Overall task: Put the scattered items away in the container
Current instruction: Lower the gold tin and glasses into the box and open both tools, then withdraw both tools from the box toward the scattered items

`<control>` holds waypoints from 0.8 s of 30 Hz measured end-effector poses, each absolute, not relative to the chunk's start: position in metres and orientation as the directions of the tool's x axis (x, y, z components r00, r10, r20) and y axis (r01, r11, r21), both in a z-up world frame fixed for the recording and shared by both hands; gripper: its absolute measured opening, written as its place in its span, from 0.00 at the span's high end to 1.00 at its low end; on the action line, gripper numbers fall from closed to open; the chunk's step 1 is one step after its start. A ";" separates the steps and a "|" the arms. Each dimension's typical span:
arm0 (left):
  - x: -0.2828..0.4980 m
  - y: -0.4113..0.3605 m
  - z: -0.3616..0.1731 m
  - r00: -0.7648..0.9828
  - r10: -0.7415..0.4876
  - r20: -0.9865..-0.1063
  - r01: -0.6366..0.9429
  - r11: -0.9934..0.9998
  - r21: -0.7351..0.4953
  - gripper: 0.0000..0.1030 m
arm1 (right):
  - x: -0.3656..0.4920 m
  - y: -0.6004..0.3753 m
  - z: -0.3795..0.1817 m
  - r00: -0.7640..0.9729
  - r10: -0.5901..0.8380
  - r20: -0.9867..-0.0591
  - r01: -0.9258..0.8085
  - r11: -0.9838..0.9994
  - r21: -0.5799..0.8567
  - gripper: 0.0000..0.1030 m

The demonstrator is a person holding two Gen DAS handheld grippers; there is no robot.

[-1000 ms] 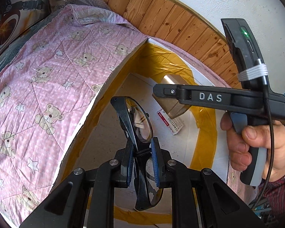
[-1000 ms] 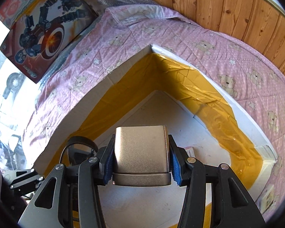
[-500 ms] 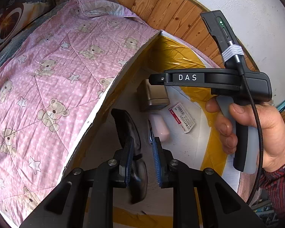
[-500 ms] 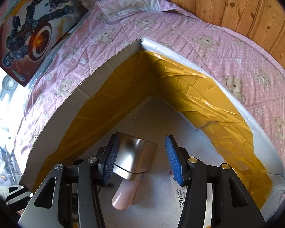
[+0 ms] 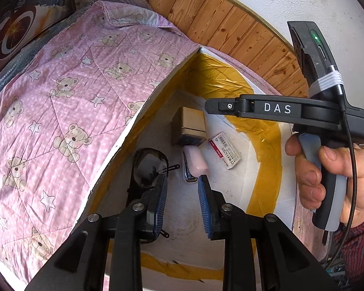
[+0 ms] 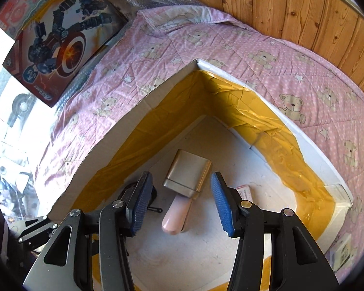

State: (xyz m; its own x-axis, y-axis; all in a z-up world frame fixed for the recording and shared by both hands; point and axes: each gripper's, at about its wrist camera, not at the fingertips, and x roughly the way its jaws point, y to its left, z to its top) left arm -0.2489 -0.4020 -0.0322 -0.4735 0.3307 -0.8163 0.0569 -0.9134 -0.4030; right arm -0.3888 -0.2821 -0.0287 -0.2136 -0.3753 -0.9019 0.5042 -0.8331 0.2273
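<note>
Now both tongs hang open over the box [image 6: 143, 101], nothing gripped.
Lift left tongs [image 5: 182, 203] and right tongs [image 6: 179, 203] straight up, clear of sunglasses [image 5: 148, 167] and metal case [image 6: 188, 172].

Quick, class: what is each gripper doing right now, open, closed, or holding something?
Left gripper: open, holding nothing; the glasses lie in the box beside its left finger.
Right gripper: open, holding nothing; the metal case lies in the box below it.

hand-held gripper [image 6: 180, 202] open, metal box [image 6: 187, 174] in container [image 6: 267, 101]
</note>
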 end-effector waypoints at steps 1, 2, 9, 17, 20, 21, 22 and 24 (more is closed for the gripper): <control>-0.246 -0.401 -0.030 -0.476 0.328 -0.816 0.054 -0.915 -0.399 0.71 | -0.385 -0.280 -0.027 -0.216 -0.378 -0.900 0.505 -0.832 0.228 0.48; -0.244 -0.399 -0.028 -0.478 0.325 -0.816 0.052 -0.917 -0.395 0.71 | -0.381 -0.278 -0.025 -0.217 -0.381 -0.899 0.506 -0.831 0.231 0.48; -0.225 -0.385 -0.010 -0.503 0.300 -0.810 0.029 -0.931 -0.363 0.71 | -0.352 -0.266 -0.007 -0.234 -0.406 -0.884 0.510 -0.825 0.243 0.48; -0.201 -0.370 0.008 -0.539 0.255 -0.802 0.002 -0.953 -0.304 0.66 | -0.313 -0.247 0.002 -0.240 -0.442 -0.864 0.508 -0.816 0.276 0.48; -0.192 -0.363 0.013 -0.551 0.239 -0.800 -0.012 -0.960 -0.278 0.66 | -0.300 -0.241 0.004 -0.241 -0.457 -0.856 0.502 -0.814 0.293 0.48; -0.189 -0.362 0.014 -0.554 0.236 -0.799 -0.015 -0.962 -0.273 0.66 | -0.296 -0.238 0.004 -0.242 -0.461 -0.854 0.500 -0.813 0.297 0.48; -0.186 -0.360 0.016 -0.557 0.232 -0.797 -0.018 -0.963 -0.268 0.66 | -0.292 -0.237 0.005 -0.245 -0.465 -0.851 0.500 -0.813 0.300 0.48; -0.181 -0.357 0.019 -0.563 0.227 -0.794 -0.024 -0.966 -0.259 0.66 | -0.284 -0.233 0.007 -0.250 -0.473 -0.845 0.498 -0.811 0.306 0.48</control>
State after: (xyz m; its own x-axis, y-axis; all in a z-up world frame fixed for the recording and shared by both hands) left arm -0.1815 -0.3568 0.0195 -0.5633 0.2271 -0.7944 -0.0236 -0.9655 -0.2592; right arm -0.2838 -0.2328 0.0071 -0.2503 -0.4727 -0.8449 0.4982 -0.8112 0.3062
